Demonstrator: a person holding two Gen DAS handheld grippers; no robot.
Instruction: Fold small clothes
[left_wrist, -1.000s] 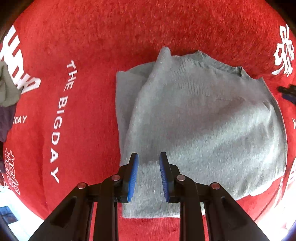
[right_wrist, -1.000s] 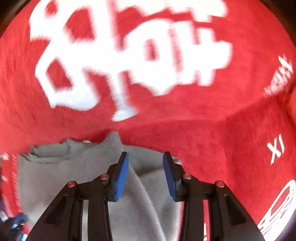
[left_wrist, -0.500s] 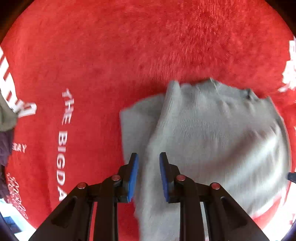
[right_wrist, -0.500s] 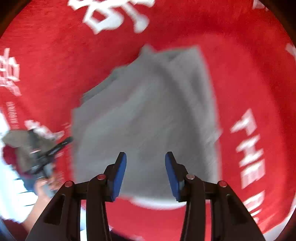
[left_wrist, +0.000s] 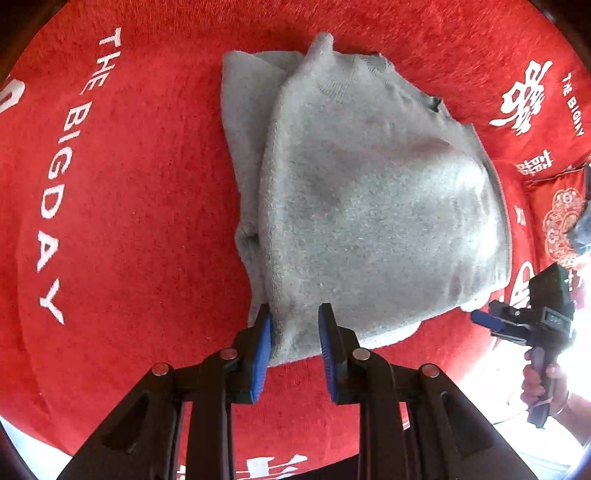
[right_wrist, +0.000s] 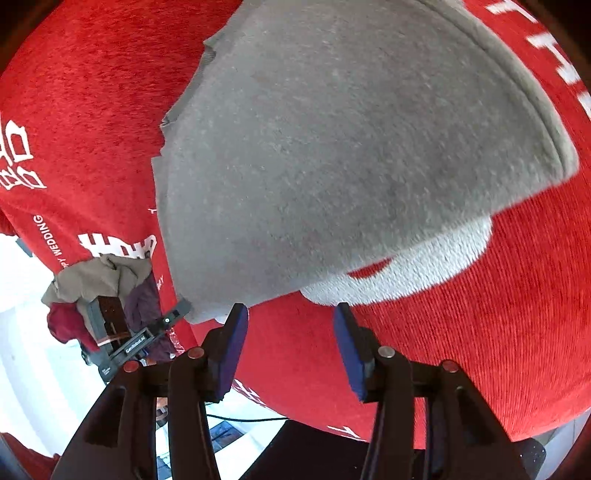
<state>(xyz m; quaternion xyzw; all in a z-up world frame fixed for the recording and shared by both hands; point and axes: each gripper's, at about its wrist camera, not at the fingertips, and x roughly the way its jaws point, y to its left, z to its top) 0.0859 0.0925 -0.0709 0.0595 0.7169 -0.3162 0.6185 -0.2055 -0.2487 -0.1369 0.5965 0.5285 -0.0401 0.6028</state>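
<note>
Left wrist view: the left gripper (left_wrist: 294, 328) has its blue pads narrowly parted, straddling the near corner of the folded grey sweater (left_wrist: 369, 206) without clamping it. The sweater lies on the red cloth (left_wrist: 129, 206), just right of its white "THE BIGDAY" lettering (left_wrist: 62, 173). The right gripper (right_wrist: 290, 334), at the sweater's near hem in its own view, stands wide and holds nothing. A pile of clothes (right_wrist: 99, 291) sits left of the sweater.
</note>
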